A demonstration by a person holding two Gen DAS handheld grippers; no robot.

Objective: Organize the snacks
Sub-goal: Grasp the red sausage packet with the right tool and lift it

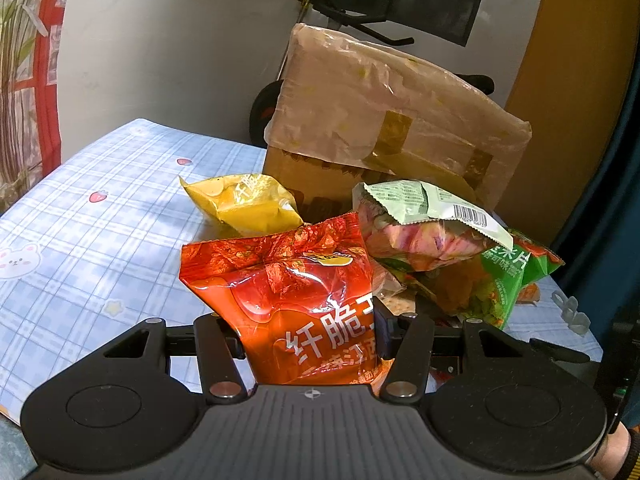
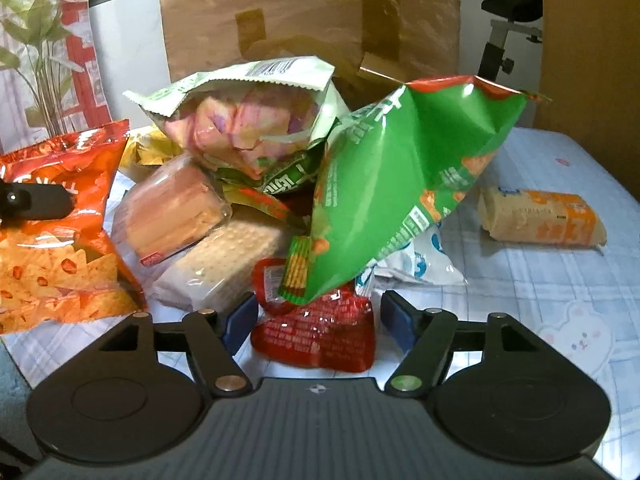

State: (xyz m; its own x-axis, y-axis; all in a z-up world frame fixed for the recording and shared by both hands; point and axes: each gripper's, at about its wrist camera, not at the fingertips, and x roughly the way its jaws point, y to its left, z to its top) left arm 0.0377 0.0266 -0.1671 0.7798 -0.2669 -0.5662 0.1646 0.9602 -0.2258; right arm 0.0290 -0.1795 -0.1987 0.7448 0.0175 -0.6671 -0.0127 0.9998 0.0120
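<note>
Checked tablecloth (image 1: 100, 208); green plant (image 2: 36, 40) at left; black stand (image 2: 508, 28).

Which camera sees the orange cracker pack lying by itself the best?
The right wrist view. There the orange cracker pack lies alone in full sight on the checked tablecloth, right of the snack pile. The left wrist view does not show it; the pile fills that side.

1. You are in a home, in a lived-in room rather than a lab or shop.
2. The worktop (image 1: 100, 200) wears a blue checked cloth printed with strawberries and bunnies.
3. A leafy houseplant (image 2: 36, 40) stands at the far left beside red paper decorations (image 2: 80, 52).
4. Behind the taped cardboard box (image 1: 380, 120) you can see an exercise bike (image 2: 508, 28) against a white wall.
</note>
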